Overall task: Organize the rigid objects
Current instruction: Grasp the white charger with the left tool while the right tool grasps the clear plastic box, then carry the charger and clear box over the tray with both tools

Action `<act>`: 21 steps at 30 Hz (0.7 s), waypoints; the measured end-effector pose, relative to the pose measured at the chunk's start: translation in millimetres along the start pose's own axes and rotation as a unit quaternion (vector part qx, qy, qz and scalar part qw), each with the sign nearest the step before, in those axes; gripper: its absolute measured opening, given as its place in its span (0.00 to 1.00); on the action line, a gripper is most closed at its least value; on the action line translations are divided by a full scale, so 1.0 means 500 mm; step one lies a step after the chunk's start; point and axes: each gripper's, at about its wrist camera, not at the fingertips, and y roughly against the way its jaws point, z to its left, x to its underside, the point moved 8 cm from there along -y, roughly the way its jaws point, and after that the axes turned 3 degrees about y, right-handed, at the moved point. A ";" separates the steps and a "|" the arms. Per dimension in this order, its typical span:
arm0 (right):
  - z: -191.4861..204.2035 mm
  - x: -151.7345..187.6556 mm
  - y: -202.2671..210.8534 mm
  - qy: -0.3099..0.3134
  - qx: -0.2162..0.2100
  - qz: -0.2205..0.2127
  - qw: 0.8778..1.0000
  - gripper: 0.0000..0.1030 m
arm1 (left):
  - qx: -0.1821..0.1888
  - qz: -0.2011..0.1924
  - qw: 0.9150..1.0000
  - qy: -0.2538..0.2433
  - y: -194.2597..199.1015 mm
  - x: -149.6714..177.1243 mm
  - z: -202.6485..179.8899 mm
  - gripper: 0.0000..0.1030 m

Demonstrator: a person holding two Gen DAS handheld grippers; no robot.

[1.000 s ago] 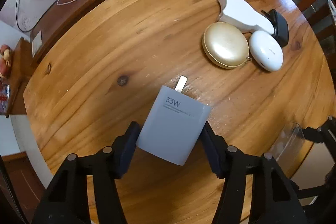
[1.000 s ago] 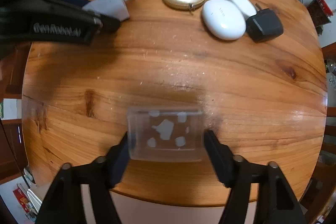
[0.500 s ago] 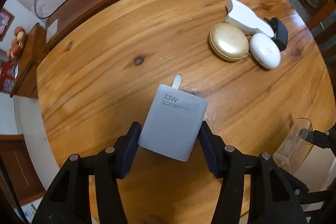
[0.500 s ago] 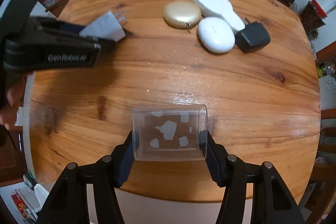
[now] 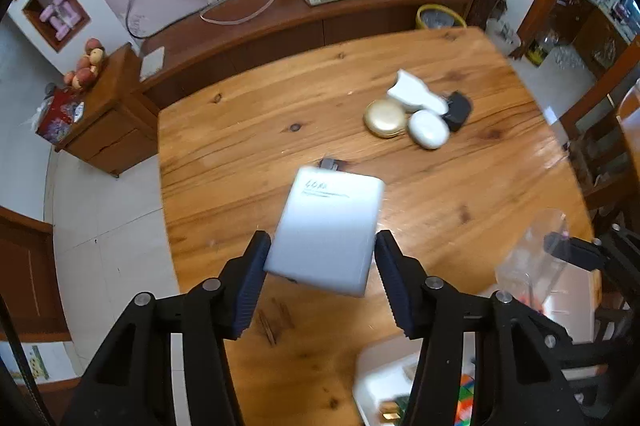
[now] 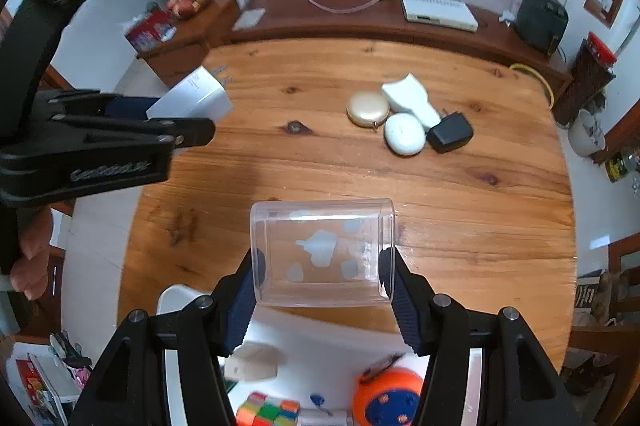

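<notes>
My left gripper (image 5: 320, 266) clamps the white charger (image 5: 326, 232) above the wooden table (image 5: 248, 146) | my right gripper (image 6: 320, 278) grips the clear plastic box (image 6: 320, 250)

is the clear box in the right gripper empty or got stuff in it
Empty: through the clear box only its pale printed shapes and the table show. Right hand-held gripper grips it.

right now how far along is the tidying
Nothing looks sorted yet. In hand: the left gripper holds the white charger and the right gripper holds the clear container, both lifted. Left: gold case, white case, black adapter, white device.
</notes>
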 end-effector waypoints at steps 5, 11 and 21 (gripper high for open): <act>-0.003 0.019 0.072 0.020 -0.004 -0.025 0.999 0.59 | 0.014 -0.003 1.000 0.024 0.074 0.035 -0.028 0.29; -0.015 0.075 0.131 0.036 -0.004 -0.042 0.998 0.59 | 0.030 -0.006 0.999 0.034 0.125 0.097 -0.083 0.29; -0.054 0.208 0.118 0.035 -0.004 -0.005 0.999 0.59 | 0.063 0.020 0.998 0.005 0.141 0.213 -0.199 0.29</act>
